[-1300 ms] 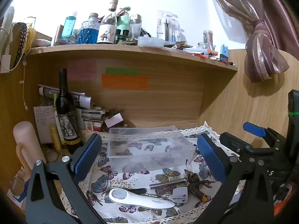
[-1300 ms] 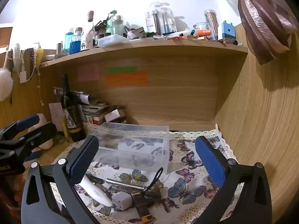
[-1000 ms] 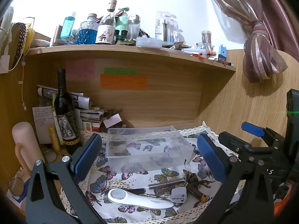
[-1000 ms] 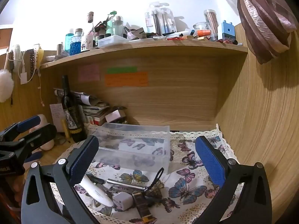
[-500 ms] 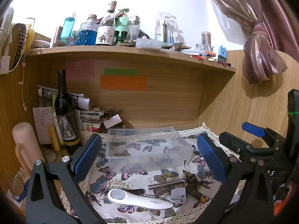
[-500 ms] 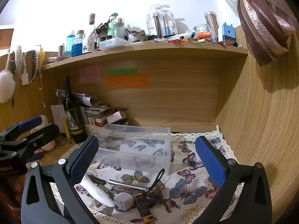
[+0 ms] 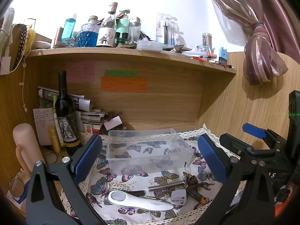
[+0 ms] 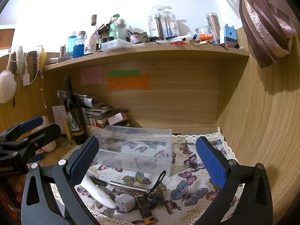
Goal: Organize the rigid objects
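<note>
A clear plastic box (image 7: 148, 150) (image 8: 136, 150) sits empty on the butterfly cloth (image 7: 131, 180) (image 8: 189, 189). In front of it lies a small pile: a white handheld device (image 7: 138, 201) (image 8: 97, 193), a white cube plug (image 7: 179, 196) (image 8: 124, 201), a metal rod (image 7: 165, 185) (image 8: 129, 185) and a dark lighter-like piece (image 8: 144, 206). My left gripper (image 7: 150, 159) is open and empty above the pile. My right gripper (image 8: 148, 159) is open and empty, to the right of the left one.
A dark wine bottle (image 7: 65, 112) (image 8: 73, 112), stacked papers (image 7: 90, 114) and a pink flask (image 7: 26, 146) stand at the left. A cluttered wooden shelf (image 7: 131, 54) (image 8: 150, 50) hangs overhead. A wooden wall (image 8: 262, 131) closes the right side.
Both grippers have lifted slightly, so the box and pile sit a little lower in view. Nothing was grasped or moved.
</note>
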Demonstrator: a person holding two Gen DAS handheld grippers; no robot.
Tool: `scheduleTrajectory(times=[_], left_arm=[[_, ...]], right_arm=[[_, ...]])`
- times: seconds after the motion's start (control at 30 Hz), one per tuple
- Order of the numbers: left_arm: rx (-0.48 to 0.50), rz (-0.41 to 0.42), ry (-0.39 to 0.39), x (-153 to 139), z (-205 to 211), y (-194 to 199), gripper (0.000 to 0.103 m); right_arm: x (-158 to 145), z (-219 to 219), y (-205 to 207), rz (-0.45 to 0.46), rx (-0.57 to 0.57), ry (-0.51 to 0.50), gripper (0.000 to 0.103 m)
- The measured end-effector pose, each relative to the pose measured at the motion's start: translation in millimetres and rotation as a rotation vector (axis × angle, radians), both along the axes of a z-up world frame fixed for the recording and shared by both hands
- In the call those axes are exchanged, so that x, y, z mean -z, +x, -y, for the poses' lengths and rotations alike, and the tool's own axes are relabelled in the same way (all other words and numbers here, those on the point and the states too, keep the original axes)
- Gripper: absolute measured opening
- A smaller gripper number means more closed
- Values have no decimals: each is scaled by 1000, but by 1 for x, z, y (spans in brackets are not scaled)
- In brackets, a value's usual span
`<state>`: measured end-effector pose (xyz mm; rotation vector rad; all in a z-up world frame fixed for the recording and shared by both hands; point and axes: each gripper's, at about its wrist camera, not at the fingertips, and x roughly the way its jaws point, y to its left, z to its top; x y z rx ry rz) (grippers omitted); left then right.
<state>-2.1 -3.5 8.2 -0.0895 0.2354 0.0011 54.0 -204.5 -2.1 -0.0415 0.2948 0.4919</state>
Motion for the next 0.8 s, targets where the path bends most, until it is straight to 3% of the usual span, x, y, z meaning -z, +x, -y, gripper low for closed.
scheduleTrajectory(times=[0.8], left_arm=[[3, 7, 1, 2, -2, -2, 103]], right_arm=[[-2, -2, -1, 4, 0, 2, 103]])
